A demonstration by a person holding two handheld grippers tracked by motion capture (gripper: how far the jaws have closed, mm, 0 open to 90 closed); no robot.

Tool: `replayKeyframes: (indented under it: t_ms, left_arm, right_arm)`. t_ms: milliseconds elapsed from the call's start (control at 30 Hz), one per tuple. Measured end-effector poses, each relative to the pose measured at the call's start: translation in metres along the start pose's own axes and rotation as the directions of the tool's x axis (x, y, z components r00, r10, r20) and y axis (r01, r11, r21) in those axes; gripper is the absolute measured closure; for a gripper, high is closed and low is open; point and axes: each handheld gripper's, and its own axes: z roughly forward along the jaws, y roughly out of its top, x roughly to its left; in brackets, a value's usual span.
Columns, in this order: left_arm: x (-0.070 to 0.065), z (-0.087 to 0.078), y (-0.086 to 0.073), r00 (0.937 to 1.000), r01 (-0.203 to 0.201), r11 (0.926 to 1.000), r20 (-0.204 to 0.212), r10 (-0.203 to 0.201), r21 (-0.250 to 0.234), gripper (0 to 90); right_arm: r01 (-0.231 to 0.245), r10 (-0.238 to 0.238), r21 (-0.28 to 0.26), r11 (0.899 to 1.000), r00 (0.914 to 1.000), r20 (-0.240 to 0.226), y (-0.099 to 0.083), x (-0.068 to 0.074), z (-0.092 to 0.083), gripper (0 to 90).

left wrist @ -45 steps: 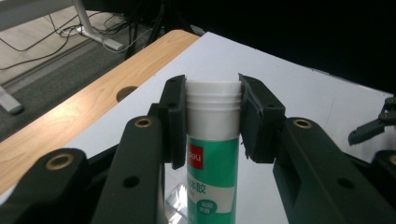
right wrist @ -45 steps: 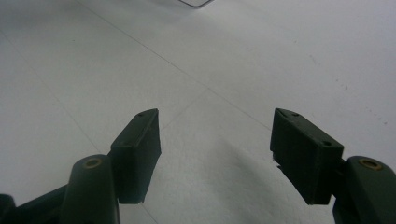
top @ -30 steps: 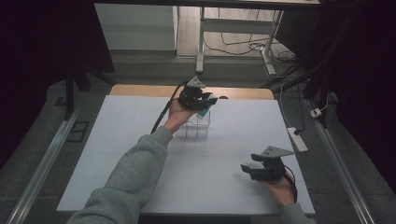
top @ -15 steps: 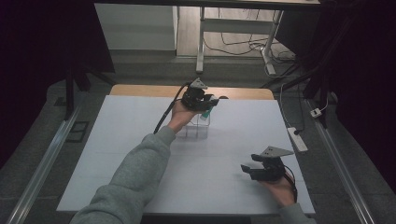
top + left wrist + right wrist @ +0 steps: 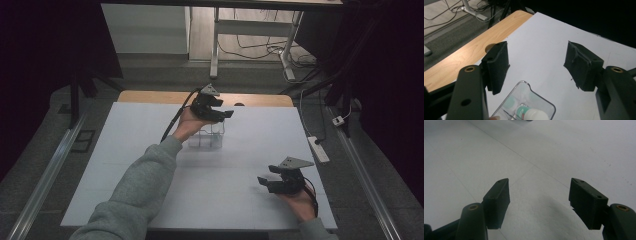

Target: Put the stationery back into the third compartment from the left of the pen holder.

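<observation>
Below the wide-open left hand-held gripper (image 5: 536, 65), a clear container (image 5: 529, 105) holds a white-capped tube (image 5: 530, 114).

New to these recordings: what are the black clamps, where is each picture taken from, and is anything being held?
No robot here: a person holds a two-jaw gripper in each hand. The high view looks down on a white table from above the person's side. The left gripper hovers above a clear plastic container; the right gripper sits low near the table's front edge. The other two pictures come from cameras riding on each gripper, looking along its jaws. Both stand open, holding nothing. The left gripper view shows the container below, with a white-capped tube inside.
</observation>
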Motion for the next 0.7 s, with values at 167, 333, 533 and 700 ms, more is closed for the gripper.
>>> replayKeyframes:
  t_ms: [167, 333, 533, 700]
  left_arm:
    - [0.001, -0.008, -0.005, 0.9998, -0.002, 0.9998, -0.02, 0.002, -0.018, 35.7]
    - [0.004, -0.018, -0.015, 0.9996, 0.01, 0.9996, -0.025, -0.011, -0.027, 37.1]
    - [0.007, -0.029, -0.029, 0.9994, 0.029, 0.9991, -0.019, -0.029, -0.03, 37.7]
    - [0.004, -0.04, -0.039, 0.9996, 0.015, 0.9995, -0.023, -0.015, -0.028, 38.1]
  right_arm:
    - [-0.001, 0.001, -0.001, 1.0, 1.0, -0.001, 0.0, 0.0, 0.001, 32.7]
    - [-0.003, 0.003, 0.0, 1.0, 1.0, 0.0, 0.0, -0.001, 0.0, 32.6]
    - [-0.002, 0.002, 0.006, 1.0, 1.0, 0.005, 0.0, 0.0, 0.0, 32.6]
    - [-0.005, 0.005, 0.001, 1.0, 1.0, 0.008, -0.001, 0.0, 0.0, 32.5]
